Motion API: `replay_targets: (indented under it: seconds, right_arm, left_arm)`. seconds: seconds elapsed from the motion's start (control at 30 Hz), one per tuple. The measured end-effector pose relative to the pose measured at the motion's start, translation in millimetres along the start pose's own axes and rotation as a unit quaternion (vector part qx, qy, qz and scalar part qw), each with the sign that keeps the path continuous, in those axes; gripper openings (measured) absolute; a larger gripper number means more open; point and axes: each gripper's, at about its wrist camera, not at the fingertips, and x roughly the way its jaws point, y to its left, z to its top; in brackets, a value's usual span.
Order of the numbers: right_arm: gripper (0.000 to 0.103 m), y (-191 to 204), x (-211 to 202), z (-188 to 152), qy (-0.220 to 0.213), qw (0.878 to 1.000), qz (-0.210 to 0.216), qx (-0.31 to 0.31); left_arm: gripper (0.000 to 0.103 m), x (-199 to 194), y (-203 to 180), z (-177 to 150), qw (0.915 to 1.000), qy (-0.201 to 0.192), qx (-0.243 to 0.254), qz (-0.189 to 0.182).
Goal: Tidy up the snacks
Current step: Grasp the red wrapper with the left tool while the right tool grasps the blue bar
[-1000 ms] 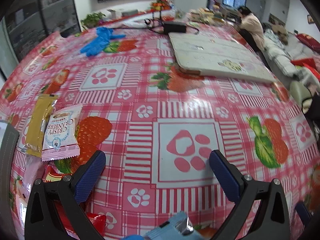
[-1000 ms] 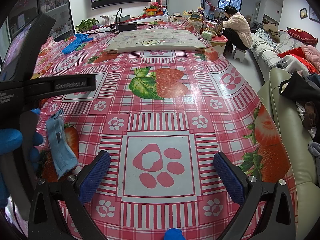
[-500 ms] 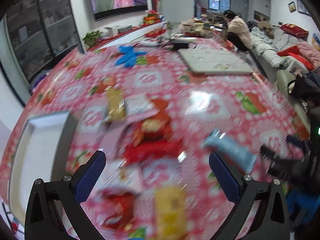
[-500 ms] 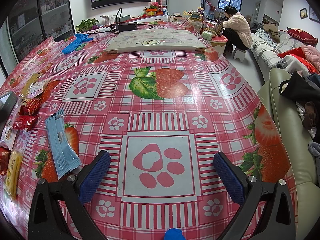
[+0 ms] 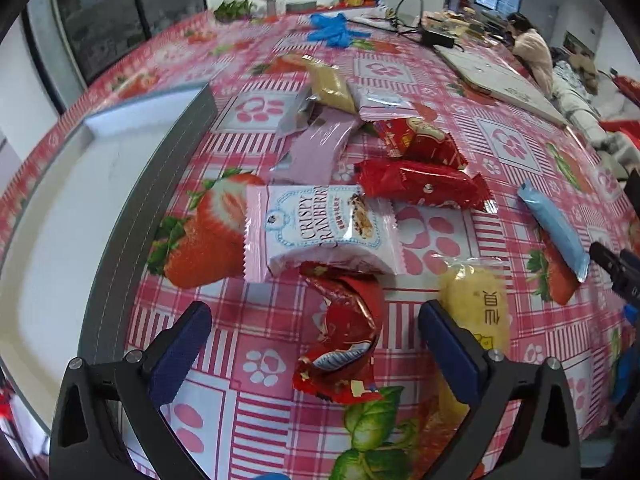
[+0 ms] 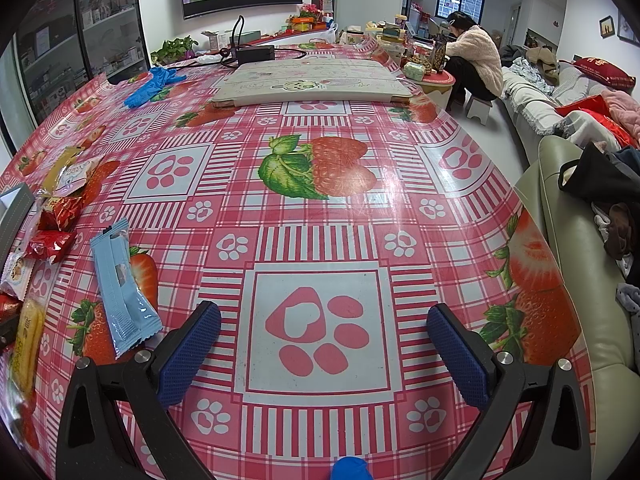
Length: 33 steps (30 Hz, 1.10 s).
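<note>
Tongs on the left (image 5: 316, 336) stand spread wide and empty, low over the tabletop (image 5: 256, 364). Directly between their blue pads lies a crumpled red wrapper (image 5: 342, 344), its long axis running roughly along the line of the fingers, away from the holder. A yellow packet (image 5: 478, 304) sits just beside the right-hand pad. Immediately beyond the red wrapper lies a pink-and-white cranberry packet (image 5: 320, 232), set crosswise and overlapping the wrapper's far end. Further out: two more red packets (image 5: 420, 184), a mauve packet (image 5: 316, 148), a gold packet (image 5: 332, 84). A grey-rimmed tray (image 5: 132, 216) lies to the left of the pile.

Right tongs (image 6: 324, 340) are likewise fully open, holding nothing, above bare cloth. A pale blue packet (image 6: 120, 284) lies to their left, long axis pointing away.

Judgement: the left hand is the nearer to the pile; the red wrapper is already bracketed, so closing and carrying leftward to the tray appears the shortest move.
</note>
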Motion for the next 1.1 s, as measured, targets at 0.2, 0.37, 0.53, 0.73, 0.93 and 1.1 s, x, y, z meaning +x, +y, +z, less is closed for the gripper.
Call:
replay_targets:
  seconds: [0.2, 0.37, 0.53, 0.73, 0.93, 1.1]
  right_arm:
    - [0.103, 0.2, 0.3, 0.5, 0.004, 1.000, 0.000, -0.001]
    - [0.103, 16.3, -0.5, 10.8, 0.044, 0.998, 0.039, -0.031]
    - [0.103, 55.6, -10.7, 28.9, 0.011, 0.993, 0.093, -0.073]
    - [0.103, 99.0, 12.5, 38.3, 0.079, 0.986, 0.104, -0.100]
    - [0.059, 121.3, 3.3, 32.9, 0.088, 0.985, 0.092, -0.115]
    - [0.016, 98.6, -6.2, 27.9, 0.102, 0.982, 0.140, -0.069]
  left_arm:
    - [0.103, 0.7, 1.8, 0.4, 0.9999, 0.006, -0.007, -0.008]
    - [0.103, 2.6, 0.1, 11.0, 0.9993, 0.037, -0.006, -0.006]
    - [0.097, 0.3, -3.8, 12.4, 0.9989, 0.046, 0.004, -0.012]
    - [0.070, -6.1, -6.2, 14.7, 0.9990, 0.042, 0.006, -0.016]
    - [0.031, -12.2, 1.3, 14.7, 0.9987, 0.036, -0.005, -0.035]
    - [0.031, -23.8, 16.7, 5.2, 0.9971, 0.023, -0.026, -0.068]
